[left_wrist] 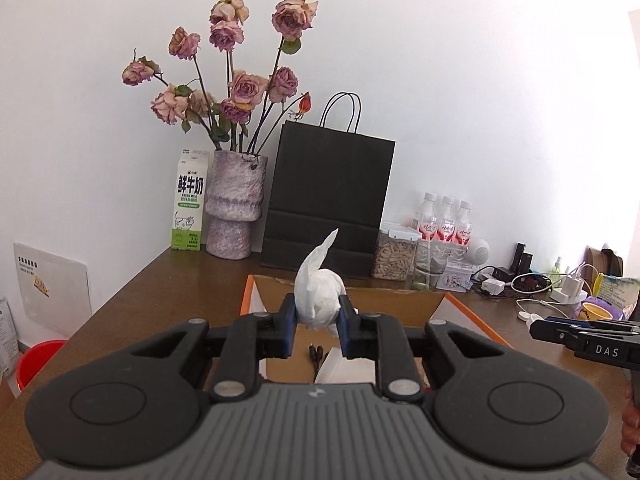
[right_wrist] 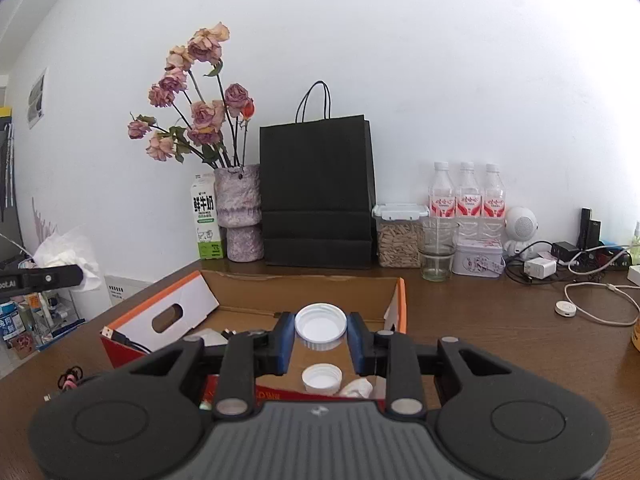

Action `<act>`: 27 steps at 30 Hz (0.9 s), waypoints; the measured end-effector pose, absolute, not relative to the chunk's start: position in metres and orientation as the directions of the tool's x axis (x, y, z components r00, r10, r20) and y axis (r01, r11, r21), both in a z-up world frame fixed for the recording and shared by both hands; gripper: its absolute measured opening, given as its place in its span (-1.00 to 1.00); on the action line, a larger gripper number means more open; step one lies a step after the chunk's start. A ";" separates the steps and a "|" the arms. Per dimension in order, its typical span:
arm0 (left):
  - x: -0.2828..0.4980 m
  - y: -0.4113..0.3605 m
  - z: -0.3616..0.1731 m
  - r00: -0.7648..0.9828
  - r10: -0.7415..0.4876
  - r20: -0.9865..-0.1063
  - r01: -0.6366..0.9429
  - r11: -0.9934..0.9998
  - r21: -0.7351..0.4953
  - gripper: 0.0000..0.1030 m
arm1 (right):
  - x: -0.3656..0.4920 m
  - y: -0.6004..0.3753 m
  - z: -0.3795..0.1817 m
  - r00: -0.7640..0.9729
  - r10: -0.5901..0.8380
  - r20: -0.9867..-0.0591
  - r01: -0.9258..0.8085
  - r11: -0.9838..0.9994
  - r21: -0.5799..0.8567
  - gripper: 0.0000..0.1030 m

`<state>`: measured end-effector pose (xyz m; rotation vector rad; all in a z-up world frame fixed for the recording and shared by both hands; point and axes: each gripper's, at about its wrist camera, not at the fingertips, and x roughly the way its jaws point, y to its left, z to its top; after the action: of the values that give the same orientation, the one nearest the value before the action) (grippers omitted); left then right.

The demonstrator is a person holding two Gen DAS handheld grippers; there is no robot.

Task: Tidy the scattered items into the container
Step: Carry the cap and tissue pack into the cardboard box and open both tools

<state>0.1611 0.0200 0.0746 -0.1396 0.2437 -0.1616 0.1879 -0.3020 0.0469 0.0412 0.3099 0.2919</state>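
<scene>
My left gripper (left_wrist: 318, 322) is shut on a crumpled white tissue (left_wrist: 318, 296) and holds it above the open cardboard box (left_wrist: 400, 304). My right gripper (right_wrist: 320, 334) holds a white bottle cap (right_wrist: 320, 325) between its fingers, above the same box (right_wrist: 394, 304). Inside the box lie a second white cap (right_wrist: 321, 378), a small crumpled tissue (right_wrist: 357, 389), a white pad (left_wrist: 344, 370) and a dark cable plug (left_wrist: 316, 354). The left gripper with its tissue (right_wrist: 66, 258) shows at the far left of the right wrist view. The right gripper (left_wrist: 580, 334) shows at the right edge of the left wrist view.
Along the wall stand a milk carton (left_wrist: 189, 204), a vase of dried roses (left_wrist: 234, 208), a black paper bag (left_wrist: 326, 204), a snack jar (right_wrist: 398, 236), a glass (right_wrist: 438, 256) and three bottles (right_wrist: 466, 196). Chargers and cables (right_wrist: 592, 300) lie right. A pink hair tie (right_wrist: 70, 378) lies left.
</scene>
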 end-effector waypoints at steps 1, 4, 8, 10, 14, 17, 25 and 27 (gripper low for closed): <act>0.164 0.017 0.077 0.958 -0.180 -0.224 0.149 0.977 -0.151 -0.60 | 0.189 -0.299 0.050 0.911 0.296 -0.287 -0.284 0.955 0.085 -0.48; 0.171 0.008 0.085 0.962 -0.192 -0.195 0.166 0.976 -0.142 -0.60 | 0.195 -0.288 0.059 0.912 0.314 -0.264 -0.304 0.949 0.079 -0.48; 0.182 -0.001 0.089 0.964 -0.203 -0.169 0.177 0.972 -0.153 -0.60 | 0.206 -0.276 0.066 0.910 0.330 -0.250 -0.321 0.944 0.077 -0.48; 0.190 -0.006 0.090 0.964 -0.208 -0.165 0.182 0.971 -0.158 -0.60 | 0.215 -0.270 0.069 0.911 0.331 -0.247 -0.322 0.943 0.076 -0.47; 0.207 -0.016 0.089 0.964 -0.204 -0.168 0.177 0.971 -0.163 -0.60 | 0.235 -0.263 0.069 0.908 0.336 -0.251 -0.323 0.942 0.091 -0.48; 0.223 -0.022 0.083 0.961 -0.216 -0.174 0.184 0.966 -0.182 -0.60 | 0.252 -0.260 0.063 0.899 0.350 -0.262 -0.327 0.936 0.129 -0.48; 0.276 -0.031 0.071 0.959 -0.166 -0.231 0.139 0.982 -0.130 -0.60 | 0.300 -0.252 0.040 0.874 0.350 -0.337 -0.320 0.937 0.142 -0.47; 0.288 -0.021 0.062 0.953 -0.163 -0.255 0.123 0.979 -0.165 -0.60 | 0.307 -0.256 0.031 0.870 0.329 -0.367 -0.296 0.944 0.143 -0.48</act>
<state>0.2885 -0.0209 0.0623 -0.1488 0.2715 -0.1458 0.3070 -0.2560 0.0307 0.0833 0.3976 0.3271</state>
